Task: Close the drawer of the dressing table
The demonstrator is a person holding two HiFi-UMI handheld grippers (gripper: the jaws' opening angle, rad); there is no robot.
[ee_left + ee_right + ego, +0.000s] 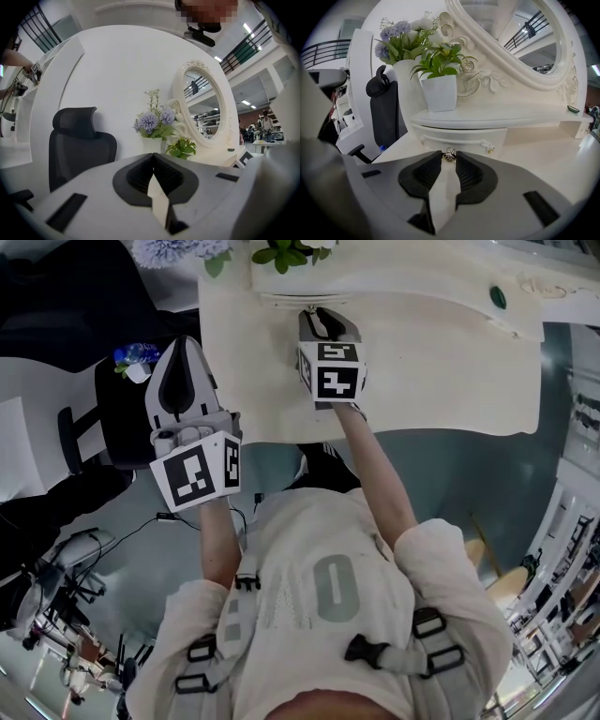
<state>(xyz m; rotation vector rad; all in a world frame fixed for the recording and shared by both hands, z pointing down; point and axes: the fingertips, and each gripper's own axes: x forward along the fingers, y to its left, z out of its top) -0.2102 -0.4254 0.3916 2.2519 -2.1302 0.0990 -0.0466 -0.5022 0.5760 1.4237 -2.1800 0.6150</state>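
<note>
Nearest of all, the person's cream T-shirt (319, 596) with its grey harness straps is filling the lower part of the head view, and both bare forearms are reaching out from it. The right gripper (323, 320) is stretching to twelve o'clock, and its jaws are pinching the small round metal knob (449, 154) at the middle of the cream curved-front wooden drawer (459, 137). That drawer is sitting under the raised shelf at the back of the cream dressing table (441, 362), below the white square pot of green leaves (440, 91), and it seems to be standing a little proud of the shelf edge. At about eight o'clock from the right gripper, the left gripper (153, 161) is hanging off the table's edge with its jaws pressed together on nothing, pointing toward the black mesh office chair (79, 145) and the oval carved mirror (206, 108). I'm guessing the drawer is light and stiff and will slide easily. The polished knob looks slippery and small, so a straight push through it, or flat against the drawer front beside it, seems safest. A hard shove might be rattling the pot above.
</note>
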